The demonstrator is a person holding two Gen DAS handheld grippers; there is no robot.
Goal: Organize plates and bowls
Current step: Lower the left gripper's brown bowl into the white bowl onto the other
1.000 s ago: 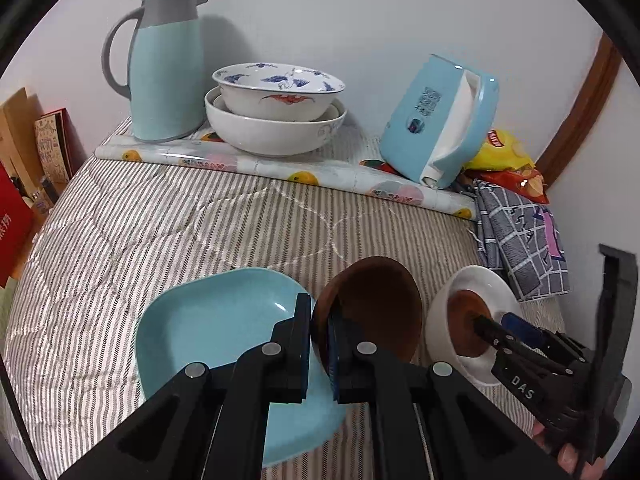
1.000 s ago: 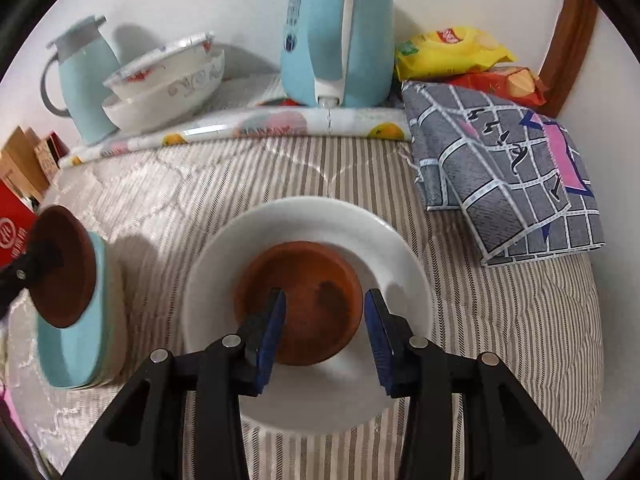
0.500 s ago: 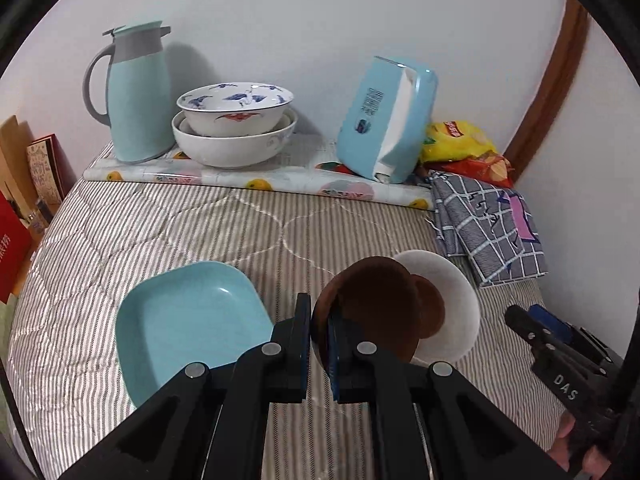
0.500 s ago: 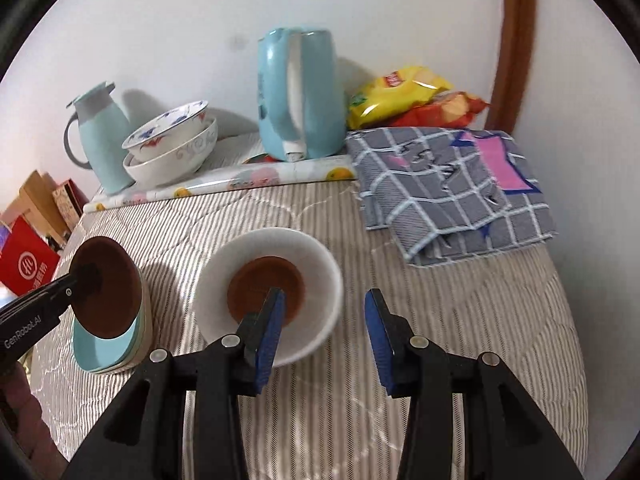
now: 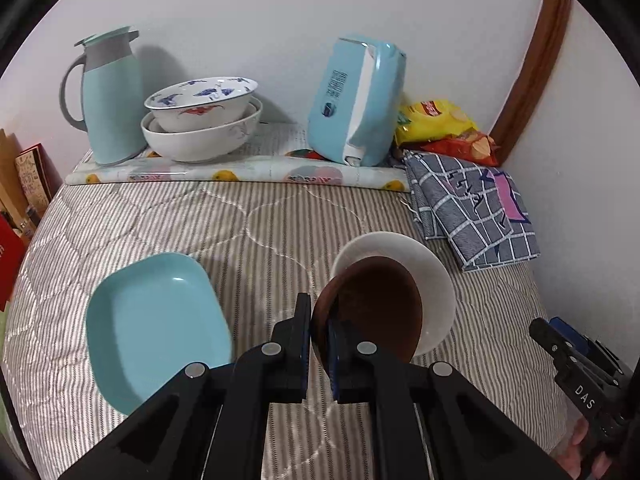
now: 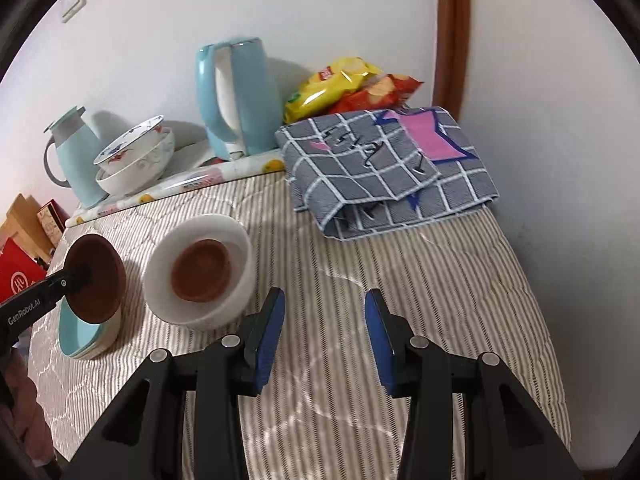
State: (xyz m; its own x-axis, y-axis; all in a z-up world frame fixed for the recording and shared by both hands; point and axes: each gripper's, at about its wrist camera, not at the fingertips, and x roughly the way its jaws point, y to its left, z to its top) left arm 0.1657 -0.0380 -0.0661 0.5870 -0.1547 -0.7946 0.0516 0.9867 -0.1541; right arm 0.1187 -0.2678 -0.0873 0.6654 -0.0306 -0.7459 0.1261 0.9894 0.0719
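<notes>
My left gripper (image 5: 319, 324) is shut on the rim of a dark brown bowl (image 5: 372, 308) and holds it tilted above the near-left edge of a white bowl (image 5: 436, 276). The white bowl (image 6: 236, 248) holds a second brown bowl (image 6: 202, 270). The held brown bowl (image 6: 96, 280) hangs left of the white bowl, above a light blue square plate (image 6: 76, 332). The blue plate (image 5: 156, 328) lies on the striped quilt to the left. My right gripper (image 6: 324, 328) is open and empty, to the right of the white bowl. Two stacked patterned bowls (image 5: 200, 116) sit at the back.
At the back stand a light blue jug (image 5: 108, 96), a blue tissue box (image 5: 356, 100) and snack bags (image 5: 440, 124) on a rolled mat (image 5: 240, 172). A folded checked cloth (image 6: 384, 168) lies at the right by the wall. Boxes (image 6: 20, 272) sit off the left edge.
My left gripper carried the brown bowl right, from over the blue plate to over the white bowl's edge. My right gripper drew back and to the right, away from the white bowl.
</notes>
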